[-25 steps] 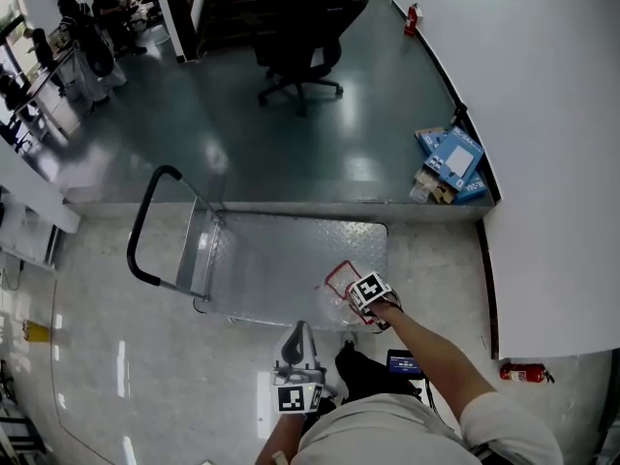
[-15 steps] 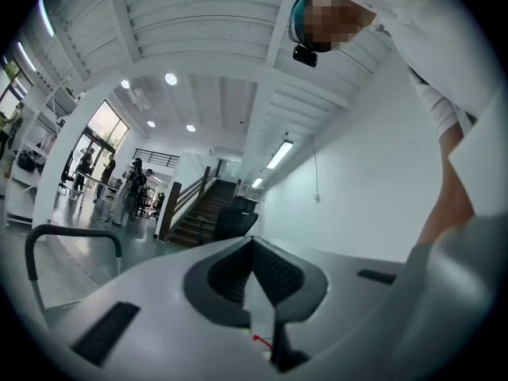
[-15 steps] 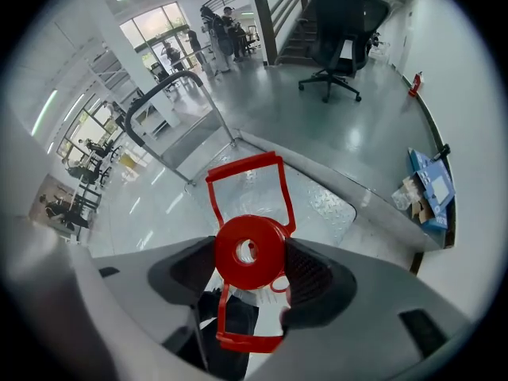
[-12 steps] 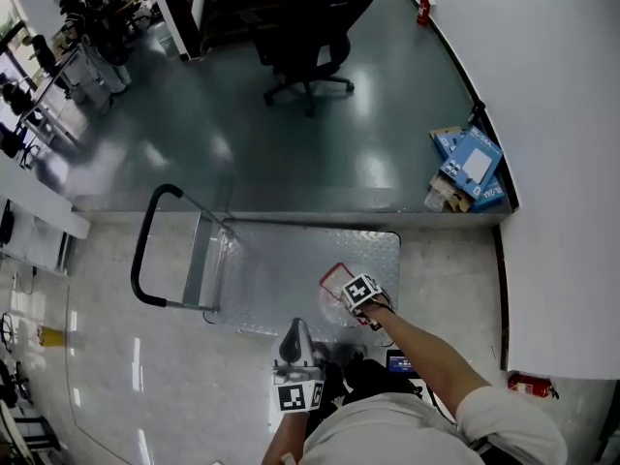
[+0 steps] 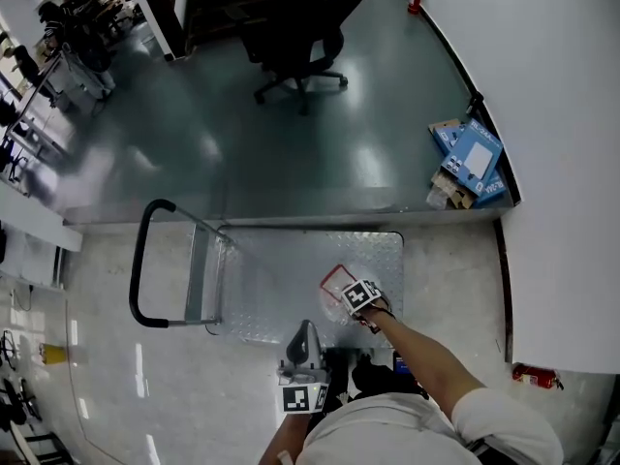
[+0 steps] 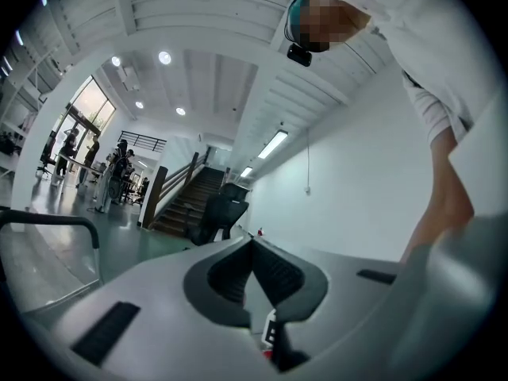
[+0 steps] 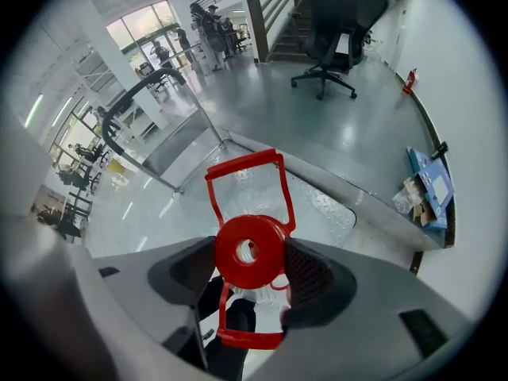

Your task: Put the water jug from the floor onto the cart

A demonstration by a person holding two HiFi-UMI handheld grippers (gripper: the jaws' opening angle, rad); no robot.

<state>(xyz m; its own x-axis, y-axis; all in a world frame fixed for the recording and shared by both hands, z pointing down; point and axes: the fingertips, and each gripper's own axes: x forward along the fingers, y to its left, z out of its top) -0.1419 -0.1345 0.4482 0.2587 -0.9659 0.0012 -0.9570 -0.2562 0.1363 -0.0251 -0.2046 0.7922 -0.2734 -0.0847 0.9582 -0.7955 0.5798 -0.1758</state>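
The water jug (image 5: 334, 281) was a clear, see-through plastic container whose body was hard to pick out against the metal under it; its red parts were what showed. In the right gripper view the jug (image 7: 248, 205) faced the camera top-on: a round red cap (image 7: 250, 252) with a hole in its middle, a thin red rectangular handle frame (image 7: 244, 165) reaching away from the cap over the clear body, and a second red loop (image 7: 249, 337) on the near side of the cap. The right gripper (image 7: 252, 257) was clenched on the jug at that cap, a dark ribbed pad (image 7: 308, 270) on either side of it. In the head view the right gripper (image 5: 356, 296) and the jug lay over the near right part of the cart (image 5: 281, 269), a flat trolley with a silver tread-plate deck and a black looped push handle (image 5: 140, 260) at its left end. Whether the jug rested on the deck or hung just above it could not be told. The left gripper (image 5: 302, 342) was held apart from the jug, close to the person's body off the cart's near edge; in its own view the left gripper (image 6: 252, 248) had its jaws pressed together with nothing between them and pointed up towards the ceiling and a distant staircase.
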